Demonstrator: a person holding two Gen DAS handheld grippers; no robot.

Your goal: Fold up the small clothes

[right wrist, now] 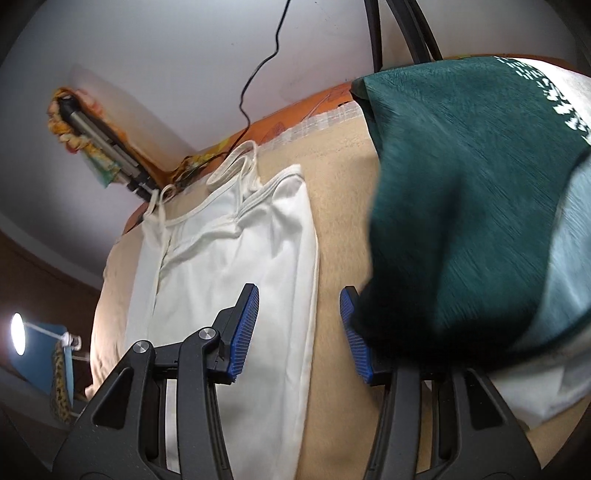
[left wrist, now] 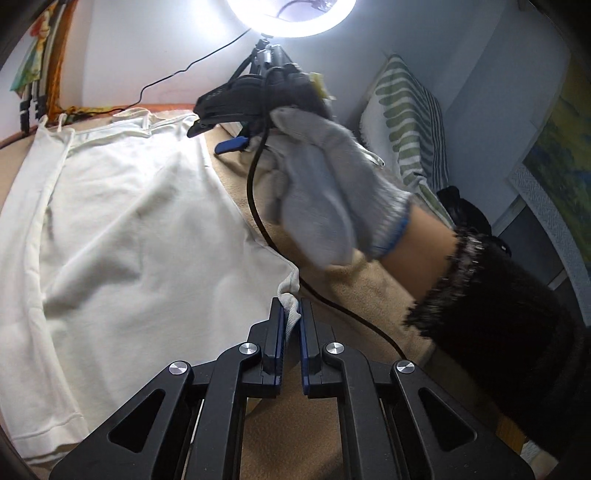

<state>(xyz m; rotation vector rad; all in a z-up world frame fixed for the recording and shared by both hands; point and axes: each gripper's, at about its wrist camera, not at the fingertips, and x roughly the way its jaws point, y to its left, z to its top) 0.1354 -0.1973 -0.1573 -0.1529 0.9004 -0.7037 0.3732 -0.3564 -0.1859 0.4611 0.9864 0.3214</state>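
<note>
A white strappy top [left wrist: 122, 221] lies spread on a beige blanket [left wrist: 354, 295]. My left gripper [left wrist: 291, 314] is shut on the top's lower right hem corner [left wrist: 290, 291], low over the blanket. In the left wrist view my right gripper [left wrist: 218, 136], held by a grey-gloved hand [left wrist: 321, 184], hovers at the top's upper right corner, by the straps. In the right wrist view my right gripper [right wrist: 299, 295] is open and empty above the top's right edge [right wrist: 255, 258]. Its right finger [right wrist: 354, 332] is partly hidden by a dark green cloth [right wrist: 461, 203].
A ring light on a tripod [left wrist: 291, 18] stands behind the bed, its black cable [left wrist: 258, 206] trailing across the blanket. A striped green pillow [left wrist: 406, 122] leans at the right. White fabric [right wrist: 546, 387] lies under the green cloth. An orange sheet edge [right wrist: 295, 110] borders the wall.
</note>
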